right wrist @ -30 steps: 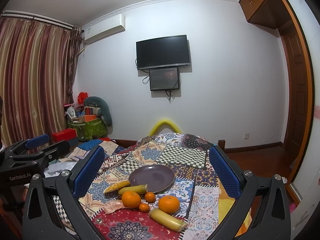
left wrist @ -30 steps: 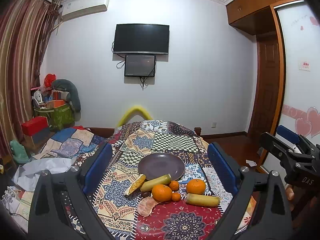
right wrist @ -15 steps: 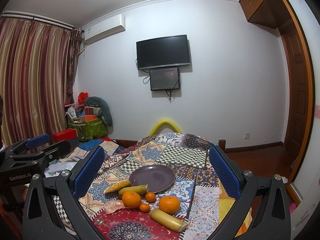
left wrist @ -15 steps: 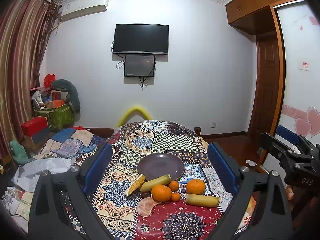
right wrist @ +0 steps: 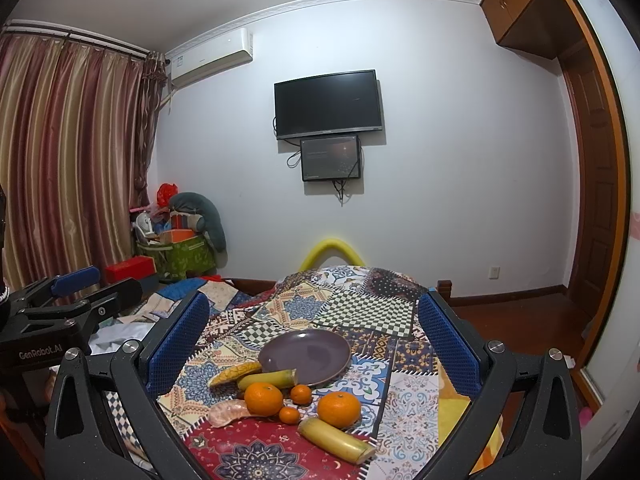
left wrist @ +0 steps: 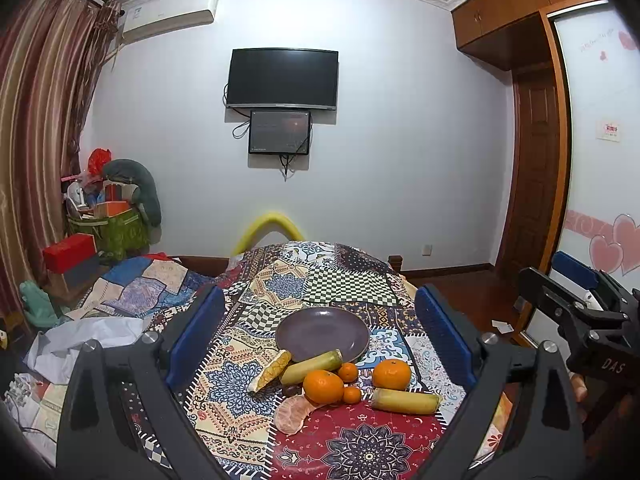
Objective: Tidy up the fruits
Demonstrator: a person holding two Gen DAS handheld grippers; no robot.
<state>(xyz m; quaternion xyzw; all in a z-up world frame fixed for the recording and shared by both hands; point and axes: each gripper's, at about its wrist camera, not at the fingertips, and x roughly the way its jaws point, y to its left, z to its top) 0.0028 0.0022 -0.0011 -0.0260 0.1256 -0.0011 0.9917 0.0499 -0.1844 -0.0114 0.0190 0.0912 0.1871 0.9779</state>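
Fruits (left wrist: 324, 386): I see them clustered on the patchwork cloth (left wrist: 352, 444) just near-side of the plate (left wrist: 322, 334), unmoved over the last second.
Left gripper (left wrist: 318, 334): jaws wide apart, empty, unchanged.
Right gripper (right wrist: 310, 344): same, spread and empty.
Plate: bare; sorting not yet begun, I judge.

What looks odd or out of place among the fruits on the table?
The plate is bare, and all the fruit lies loose on the cloth in front of it. One peeled orange piece sits without skin beside a whole orange. Nothing is spilled.
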